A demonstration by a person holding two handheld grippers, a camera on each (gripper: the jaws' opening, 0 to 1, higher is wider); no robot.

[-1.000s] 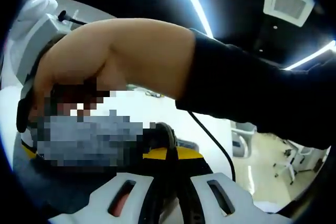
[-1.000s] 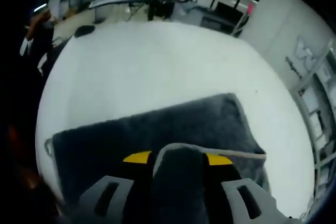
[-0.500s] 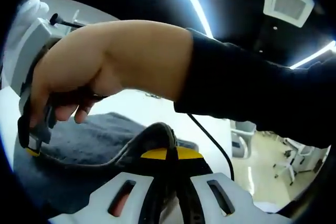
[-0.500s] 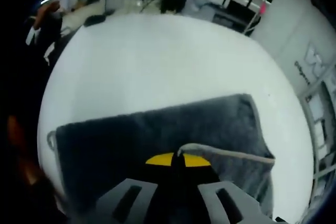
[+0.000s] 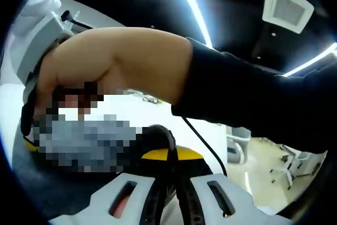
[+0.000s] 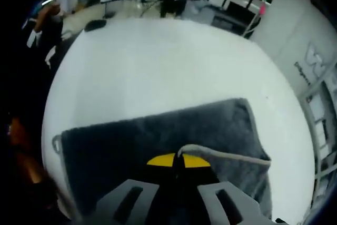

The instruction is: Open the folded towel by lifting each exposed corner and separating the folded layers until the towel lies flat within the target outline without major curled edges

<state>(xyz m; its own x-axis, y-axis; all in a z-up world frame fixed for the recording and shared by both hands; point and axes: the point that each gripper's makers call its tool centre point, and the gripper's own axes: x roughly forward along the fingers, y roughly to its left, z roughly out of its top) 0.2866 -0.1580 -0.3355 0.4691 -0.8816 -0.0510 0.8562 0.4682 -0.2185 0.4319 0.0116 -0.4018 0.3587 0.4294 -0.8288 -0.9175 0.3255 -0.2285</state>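
A dark grey towel [image 6: 131,135] lies folded on the white round table [image 6: 158,67], with a small loop at its left corner [image 6: 55,143]. My right gripper [image 6: 176,160] is shut on the towel's upper layer, whose pale hem [image 6: 226,156] stands raised off the layer beneath. In the left gripper view my left gripper [image 5: 171,154] is shut on a curled towel edge [image 5: 160,130] just above its yellow tips. A person's hand [image 5: 116,61] in a dark sleeve [image 5: 253,98] crosses that view and holds the other gripper's grey handle [image 5: 42,35].
White table surface stretches beyond the towel to the far rim, where a dark object [image 6: 95,25] sits. A person [image 6: 39,30] stands at the table's left. Desks and windows lie behind. A chair [image 5: 287,164] stands on the floor to the right.
The right gripper, open around the towel fold a second ago, has shut on the upper layer and stays shut. The left gripper keeps its hold; its view shifted slightly.
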